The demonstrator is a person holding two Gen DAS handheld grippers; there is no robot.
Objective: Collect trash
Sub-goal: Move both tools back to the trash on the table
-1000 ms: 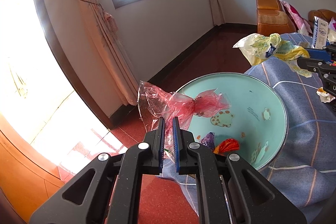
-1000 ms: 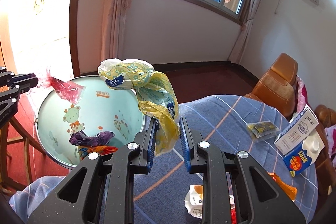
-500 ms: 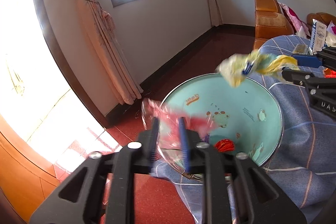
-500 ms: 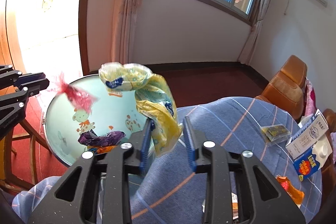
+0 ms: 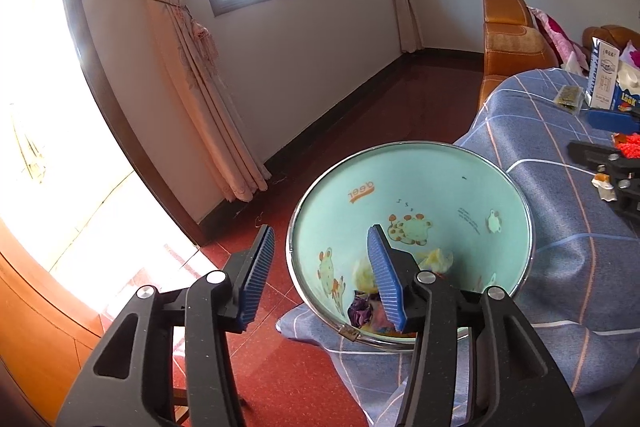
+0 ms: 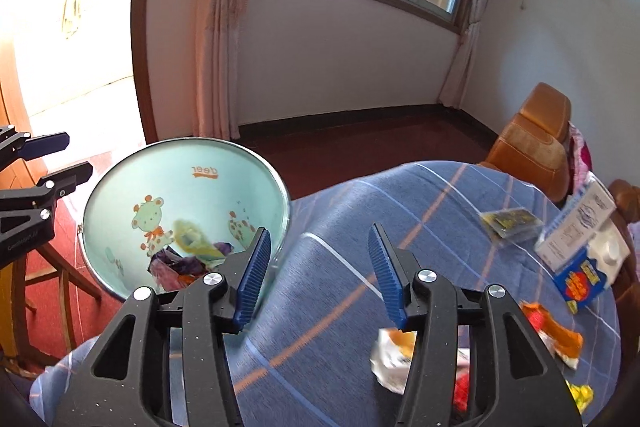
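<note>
The mint-green cartoon basin (image 5: 424, 179) (image 6: 172, 183) sits at the edge of the blue checked tablecloth (image 6: 360, 227). A blurred yellow wrapper (image 6: 192, 239) (image 5: 436, 259) is dropping onto purple and pink wrappers (image 6: 172, 267) at the basin's bottom. My left gripper (image 5: 322, 275) hangs over the basin's near rim, its jaws opening with nothing between them. My right gripper (image 6: 320, 263) is at the basin's right rim, its jaws opening too and empty. Each gripper shows in the other's view: the left gripper (image 6: 78, 155), the right gripper (image 5: 588, 133).
On the cloth lie a milk carton (image 6: 580, 239), a dark packet (image 6: 508, 223), an orange wrapper (image 6: 556, 331) and a white crumpled wrapper (image 6: 392, 359). An orange sofa (image 6: 532, 143) stands behind the table. Red tiled floor (image 5: 280, 367) and a wooden chair (image 6: 60, 279) lie below the basin.
Both grippers went from shut on trash to open. The red plastic bag left my left gripper and the yellow wrapper left my right one; both dropped into the basin.
</note>
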